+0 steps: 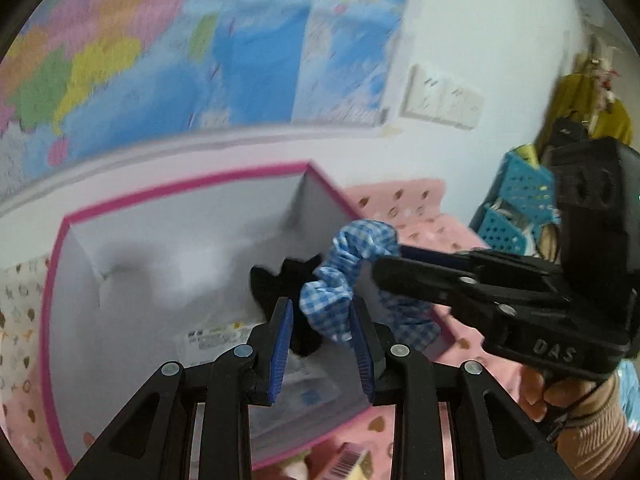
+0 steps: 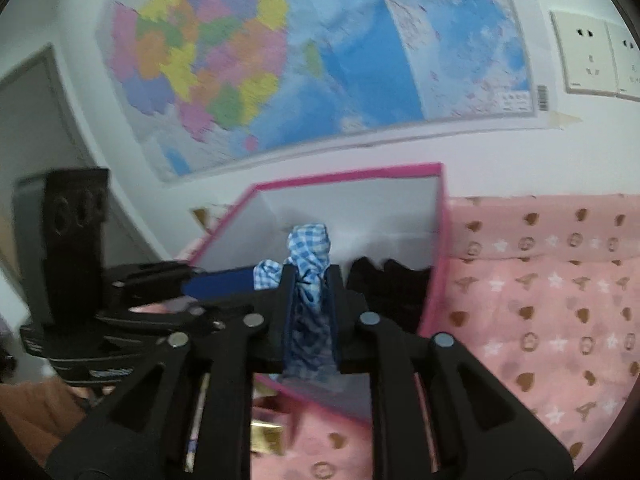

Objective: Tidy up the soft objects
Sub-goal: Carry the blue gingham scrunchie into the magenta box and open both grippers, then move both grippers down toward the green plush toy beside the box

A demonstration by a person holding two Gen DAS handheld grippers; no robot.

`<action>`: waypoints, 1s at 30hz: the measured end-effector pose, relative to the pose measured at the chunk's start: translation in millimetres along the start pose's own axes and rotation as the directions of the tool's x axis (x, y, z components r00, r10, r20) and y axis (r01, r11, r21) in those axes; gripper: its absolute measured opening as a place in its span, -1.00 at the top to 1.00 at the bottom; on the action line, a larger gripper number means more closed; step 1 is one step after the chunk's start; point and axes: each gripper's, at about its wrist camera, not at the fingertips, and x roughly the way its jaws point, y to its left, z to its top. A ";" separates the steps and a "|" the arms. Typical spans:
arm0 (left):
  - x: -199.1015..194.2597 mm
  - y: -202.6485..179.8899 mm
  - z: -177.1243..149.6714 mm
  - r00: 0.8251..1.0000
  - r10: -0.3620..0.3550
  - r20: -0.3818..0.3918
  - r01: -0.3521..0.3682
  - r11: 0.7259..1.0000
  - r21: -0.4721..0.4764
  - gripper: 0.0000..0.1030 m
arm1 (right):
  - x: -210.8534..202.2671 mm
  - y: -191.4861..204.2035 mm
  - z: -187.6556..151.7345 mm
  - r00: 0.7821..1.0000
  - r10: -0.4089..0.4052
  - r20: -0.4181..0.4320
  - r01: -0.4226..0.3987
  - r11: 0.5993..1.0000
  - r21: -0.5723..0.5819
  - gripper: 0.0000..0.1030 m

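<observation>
A blue gingham scrunchie (image 1: 344,264) hangs over an open pink-rimmed box (image 1: 180,184). My right gripper (image 1: 384,258) comes in from the right and is shut on its upper end. In the right wrist view the scrunchie (image 2: 310,248) fills the gap between the fingers of my right gripper (image 2: 311,276). My left gripper (image 1: 322,304) has its jaws partly apart; the scrunchie's lower fold lies by the right pad, with a gap at the left pad. A black soft thing (image 1: 272,284) lies inside the box by its right wall. From the right wrist, my left gripper (image 2: 248,284) reaches in from the left.
The box (image 2: 344,172) sits on a pink patterned sheet (image 2: 540,300) against a wall with a large map (image 2: 280,60) and sockets (image 2: 592,56). Teal perforated baskets (image 1: 516,208) stand at the right. A barcoded packet (image 1: 348,460) lies in front of the box.
</observation>
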 end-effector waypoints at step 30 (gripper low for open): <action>-106.9 43.5 -97.4 0.984 0.102 0.146 -0.096 0.994 -0.045 0.00 | -37.6 38.3 -80.4 0.993 0.095 -0.071 -0.096 0.995 -0.008 0.03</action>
